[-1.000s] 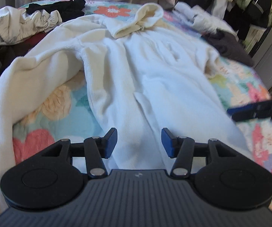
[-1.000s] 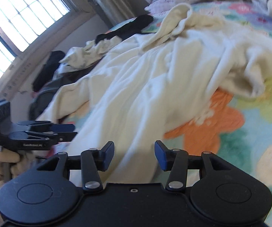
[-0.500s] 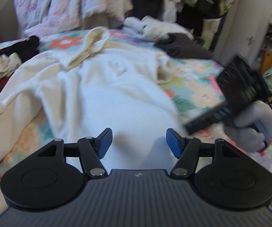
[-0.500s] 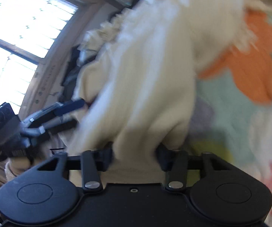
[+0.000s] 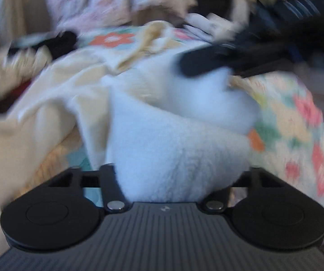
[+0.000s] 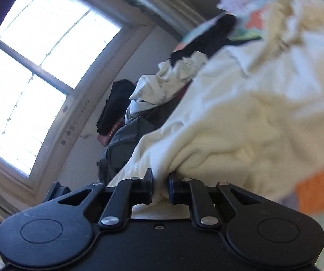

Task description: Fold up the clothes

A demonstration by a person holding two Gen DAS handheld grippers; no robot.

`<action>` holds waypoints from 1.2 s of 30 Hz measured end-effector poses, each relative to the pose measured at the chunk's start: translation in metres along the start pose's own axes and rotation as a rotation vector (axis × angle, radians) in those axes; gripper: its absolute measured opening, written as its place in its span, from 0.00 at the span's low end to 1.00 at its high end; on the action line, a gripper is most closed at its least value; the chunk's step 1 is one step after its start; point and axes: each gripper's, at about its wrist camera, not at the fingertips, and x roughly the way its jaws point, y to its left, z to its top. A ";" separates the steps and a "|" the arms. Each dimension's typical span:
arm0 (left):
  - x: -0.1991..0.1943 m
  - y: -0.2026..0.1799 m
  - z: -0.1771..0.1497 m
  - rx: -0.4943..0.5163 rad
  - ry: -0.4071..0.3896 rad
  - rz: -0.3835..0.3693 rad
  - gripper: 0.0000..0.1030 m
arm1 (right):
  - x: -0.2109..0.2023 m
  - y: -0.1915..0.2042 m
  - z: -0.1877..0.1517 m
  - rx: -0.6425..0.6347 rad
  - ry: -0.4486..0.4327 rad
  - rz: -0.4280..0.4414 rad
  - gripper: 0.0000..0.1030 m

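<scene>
Right gripper closing on cream garment hem; left gripper closing, fabric between

- Daylight scene; source is the large window at left of the right wrist view, panes blown out to plain white.
- Left wrist view heavily motion-blurred: cream garment smeared, floral bedspread soft, far clothes streaked.
- Garment reads bluish-white there, warm cream in the right wrist view.
- Right wrist view sharper; right side blurred.
- Fisheye bends the window frame; corners darken.
</scene>
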 end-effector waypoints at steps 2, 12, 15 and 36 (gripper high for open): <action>-0.006 0.036 0.003 -0.200 -0.026 -0.074 0.33 | 0.002 0.007 0.007 -0.025 -0.027 -0.031 0.19; 0.002 0.108 -0.026 -0.747 -0.032 -0.287 0.31 | -0.017 -0.028 -0.051 -0.039 0.001 -0.213 0.46; 0.001 0.109 -0.026 -0.779 -0.054 -0.323 0.31 | -0.001 -0.029 -0.065 -0.043 0.061 -0.199 0.47; 0.006 0.106 -0.042 -0.880 -0.108 -0.412 0.31 | 0.033 -0.087 -0.069 0.275 -0.003 0.119 0.16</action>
